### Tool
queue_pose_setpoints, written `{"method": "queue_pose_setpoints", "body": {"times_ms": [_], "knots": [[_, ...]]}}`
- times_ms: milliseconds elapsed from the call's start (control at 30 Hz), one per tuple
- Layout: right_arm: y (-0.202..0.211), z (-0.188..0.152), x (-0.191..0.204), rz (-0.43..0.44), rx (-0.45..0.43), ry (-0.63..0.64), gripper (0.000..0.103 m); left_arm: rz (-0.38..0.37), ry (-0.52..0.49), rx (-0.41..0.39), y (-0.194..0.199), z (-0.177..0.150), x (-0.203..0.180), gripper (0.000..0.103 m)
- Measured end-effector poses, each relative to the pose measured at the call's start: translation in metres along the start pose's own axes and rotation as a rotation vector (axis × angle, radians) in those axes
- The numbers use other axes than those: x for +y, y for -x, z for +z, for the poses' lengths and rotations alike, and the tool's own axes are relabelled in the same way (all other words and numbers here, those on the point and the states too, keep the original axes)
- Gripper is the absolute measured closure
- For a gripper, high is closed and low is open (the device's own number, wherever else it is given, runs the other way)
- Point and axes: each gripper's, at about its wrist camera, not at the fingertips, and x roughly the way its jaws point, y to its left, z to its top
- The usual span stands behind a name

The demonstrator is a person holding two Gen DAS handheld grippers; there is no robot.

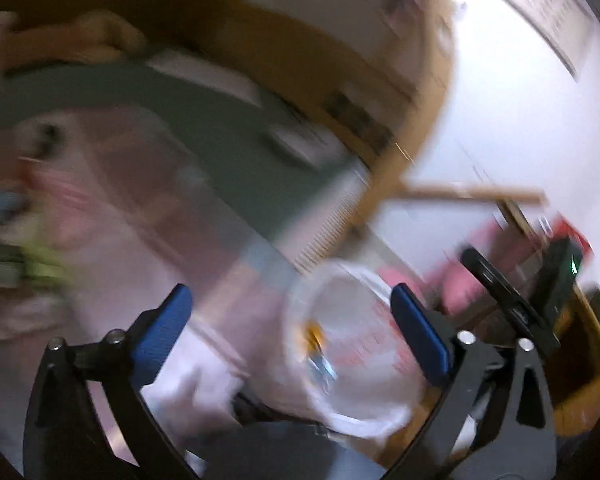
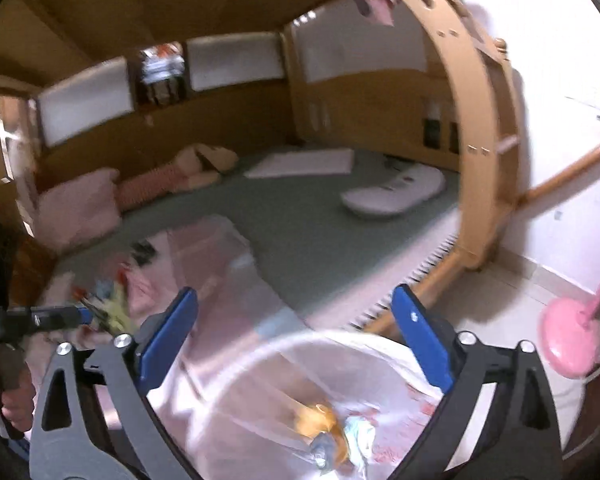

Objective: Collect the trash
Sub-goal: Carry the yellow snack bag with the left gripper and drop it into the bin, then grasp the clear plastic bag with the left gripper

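Your trash bag (image 2: 300, 392) sits low between bed (image 2: 300, 216) and floor, mouth agape, wrappers (image 2: 328, 432) inside: thin, light, slippery film, likely to tear, so take its rim. Your left gripper (image 1: 292, 336) and right gripper (image 2: 296, 340) are both spread wide, holding nothing.

Strong motion blur over the whole left wrist view, milder in the right wrist view. Blown-out white glare at upper right on the wall (image 2: 560, 60). Dim, warm corners under the fisheye bend. Black vignette around edges.
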Motion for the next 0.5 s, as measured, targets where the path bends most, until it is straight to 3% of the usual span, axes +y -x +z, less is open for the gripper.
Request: {"method": "queue_pose_setpoints", "body": {"times_ms": [100, 233, 333, 500], "knots": [[-0.017, 0.009, 0.048, 0.095, -0.009, 0.011, 0.003, 0.252, 0.042, -0.14, 0.05, 0.009, 0.05, 0.004], [-0.052, 0.006, 0.14, 0.246, 0.042, 0.082, 0.003, 0.577, 0.072, -0.23, 0.115, 0.003, 0.111, 0.004], [-0.077, -0.003, 0.212, 0.346, 0.098, 0.168, 0.003, 0.701, 0.089, -0.214, 0.145, -0.009, 0.136, 0.003], [-0.101, -0.01, 0.303, 0.468, 0.094, 0.259, 0.003, 0.777, 0.102, -0.226, 0.172, -0.028, 0.145, 0.003]]}}
